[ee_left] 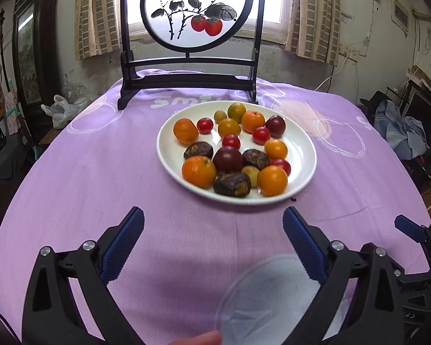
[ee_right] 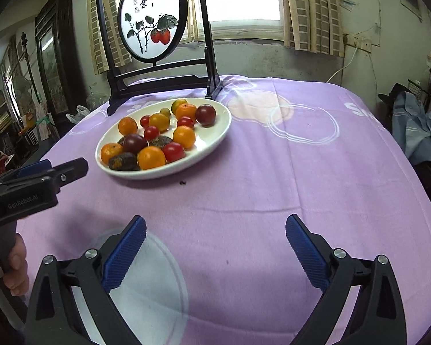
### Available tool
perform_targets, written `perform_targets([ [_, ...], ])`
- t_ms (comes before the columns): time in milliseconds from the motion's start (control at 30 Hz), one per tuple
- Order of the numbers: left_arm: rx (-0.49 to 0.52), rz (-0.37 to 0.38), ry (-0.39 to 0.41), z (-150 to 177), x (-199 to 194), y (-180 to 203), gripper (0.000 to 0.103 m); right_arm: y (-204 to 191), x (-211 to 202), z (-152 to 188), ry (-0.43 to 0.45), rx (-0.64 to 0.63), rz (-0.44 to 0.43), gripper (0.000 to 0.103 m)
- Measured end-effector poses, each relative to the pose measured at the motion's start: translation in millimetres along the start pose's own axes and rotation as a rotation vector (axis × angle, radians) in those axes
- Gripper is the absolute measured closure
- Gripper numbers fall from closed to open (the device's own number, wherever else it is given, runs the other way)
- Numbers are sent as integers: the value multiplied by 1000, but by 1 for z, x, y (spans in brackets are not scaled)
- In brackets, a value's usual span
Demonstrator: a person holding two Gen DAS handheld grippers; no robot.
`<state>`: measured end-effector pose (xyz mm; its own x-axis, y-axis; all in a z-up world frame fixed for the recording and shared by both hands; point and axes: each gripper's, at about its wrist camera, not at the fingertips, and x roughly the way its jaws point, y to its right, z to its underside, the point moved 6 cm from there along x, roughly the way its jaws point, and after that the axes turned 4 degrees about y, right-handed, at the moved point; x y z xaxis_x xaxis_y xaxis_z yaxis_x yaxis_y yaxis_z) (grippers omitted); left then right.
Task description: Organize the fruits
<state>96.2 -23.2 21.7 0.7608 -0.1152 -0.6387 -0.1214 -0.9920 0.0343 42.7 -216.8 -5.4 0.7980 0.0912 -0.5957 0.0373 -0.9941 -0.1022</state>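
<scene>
1. both left gripper (ee_left: 212, 227) and right gripper (ee_right: 215, 234) jaws stood wide apart, empty.
2. fruits on white plate (ee_left: 307, 155), mid-bench, ahead of left jaws; left nearer.

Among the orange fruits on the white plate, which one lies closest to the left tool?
The orange fruit at the plate's near-left rim, beside the large dark red fruit; the other orange ones lie farther back or right.
</scene>
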Motion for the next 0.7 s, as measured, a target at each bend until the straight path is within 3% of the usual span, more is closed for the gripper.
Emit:
perform_targets([
  [333, 2, -4, 0, 35, -20, 2, 6, 6, -8, 31, -37, 22, 2, 4],
  [467, 7, 20, -26, 48, -15, 6, 5, 1, -8, 35, -34, -15, 25, 4],
  [700, 36, -10, -53, 65, -4, 4, 5, -4, -1, 46, -97, -51, 43, 4],
])
